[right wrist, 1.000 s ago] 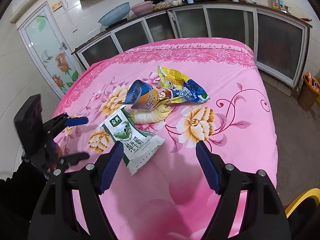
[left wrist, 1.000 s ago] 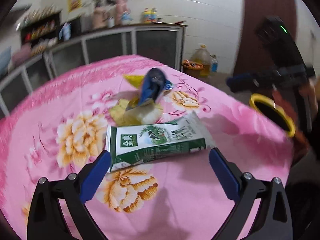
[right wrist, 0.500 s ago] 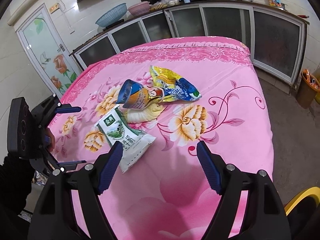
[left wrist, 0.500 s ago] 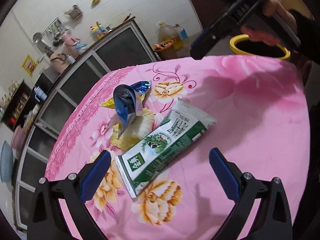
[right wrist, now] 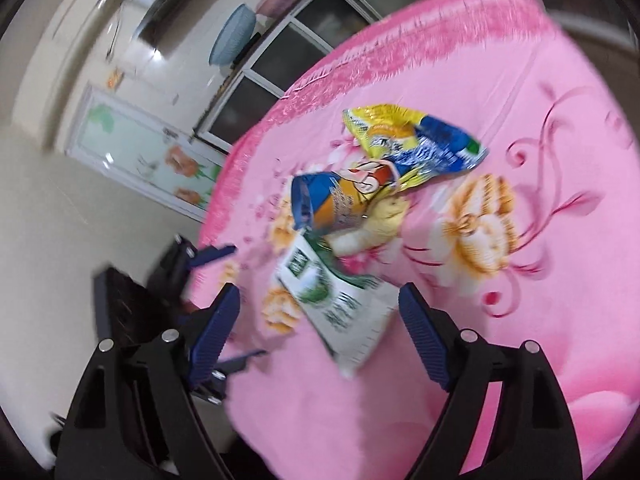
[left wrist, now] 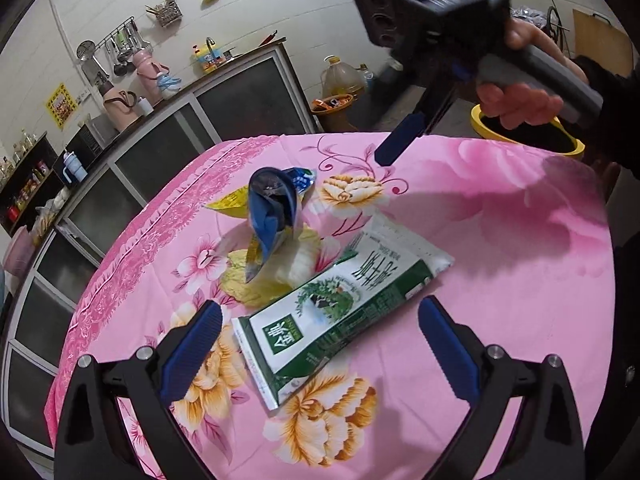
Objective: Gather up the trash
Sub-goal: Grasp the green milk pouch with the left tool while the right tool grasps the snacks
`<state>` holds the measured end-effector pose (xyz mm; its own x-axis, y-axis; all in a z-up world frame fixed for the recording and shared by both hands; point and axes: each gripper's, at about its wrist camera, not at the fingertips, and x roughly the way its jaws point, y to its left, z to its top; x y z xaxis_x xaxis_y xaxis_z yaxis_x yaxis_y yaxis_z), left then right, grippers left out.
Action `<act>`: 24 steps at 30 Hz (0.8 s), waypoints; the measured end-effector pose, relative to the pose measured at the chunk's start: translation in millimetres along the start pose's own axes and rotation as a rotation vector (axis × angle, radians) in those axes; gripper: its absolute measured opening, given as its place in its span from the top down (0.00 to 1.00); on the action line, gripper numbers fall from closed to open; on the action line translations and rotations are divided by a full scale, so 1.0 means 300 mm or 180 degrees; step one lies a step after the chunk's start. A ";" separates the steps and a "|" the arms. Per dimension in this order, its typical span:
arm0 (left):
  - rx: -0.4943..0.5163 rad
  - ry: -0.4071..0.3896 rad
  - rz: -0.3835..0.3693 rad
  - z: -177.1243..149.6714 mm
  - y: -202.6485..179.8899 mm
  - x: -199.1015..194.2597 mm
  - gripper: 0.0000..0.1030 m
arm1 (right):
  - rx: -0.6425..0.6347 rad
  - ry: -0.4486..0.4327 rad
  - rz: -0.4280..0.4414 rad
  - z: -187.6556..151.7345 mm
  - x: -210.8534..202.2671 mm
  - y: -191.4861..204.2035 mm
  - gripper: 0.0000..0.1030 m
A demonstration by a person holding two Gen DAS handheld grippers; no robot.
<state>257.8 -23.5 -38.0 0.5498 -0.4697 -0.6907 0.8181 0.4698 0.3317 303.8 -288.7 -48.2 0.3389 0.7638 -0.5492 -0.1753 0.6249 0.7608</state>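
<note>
The counter, draped in a pink flowered cloth, carries all the litter in one loose heap near its middle, which puts every piece within reach of both hands. A yellow-rimmed bin stands off the counter's edge at about two o'clock in the left wrist view, likely where the trash is meant to go.

The green-and-white milk pouch lies flat at the near side of the heap, its long side slanted toward one o'clock. The blue-and-orange snack bag stands crumpled and gaping just past it, resting on a pale yellow wrapper; the yellow-and-blue bag lies farthest.

The left gripper hangs over the pouch, fingers spread wide and empty, straddling its near end as if lining up a pinch. The right gripper has just been widening its fingers; nothing is clamped, though the pouch's far corner sits between them.
</note>
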 end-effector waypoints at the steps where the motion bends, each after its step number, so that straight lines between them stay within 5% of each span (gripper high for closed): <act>1: 0.0006 0.0018 0.0006 -0.003 0.002 0.005 0.08 | 0.0050 -0.0012 0.0019 0.011 0.003 0.002 0.24; 7: 0.0048 -0.0005 -0.0090 -0.009 0.031 0.007 0.08 | 0.0411 0.0045 0.0089 0.075 0.056 -0.022 0.21; 11: 0.0056 -0.0060 0.0067 -0.024 0.102 -0.041 0.08 | 0.0694 0.0084 0.0169 0.109 0.076 -0.058 0.19; 15: 0.0030 0.0055 -0.0203 -0.029 0.163 -0.051 0.08 | 0.0765 0.0113 0.0180 0.128 0.093 -0.065 0.18; 24: 0.0928 0.0377 -0.0815 0.045 0.096 0.078 0.08 | 0.1000 0.0329 0.0185 0.161 0.170 -0.093 0.16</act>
<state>296.6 -31.0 -35.8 0.3126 -0.4467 -0.8383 0.9490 0.1091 0.2958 370.6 -275.2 -80.8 0.2383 0.8191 -0.5218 0.1075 0.5117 0.8524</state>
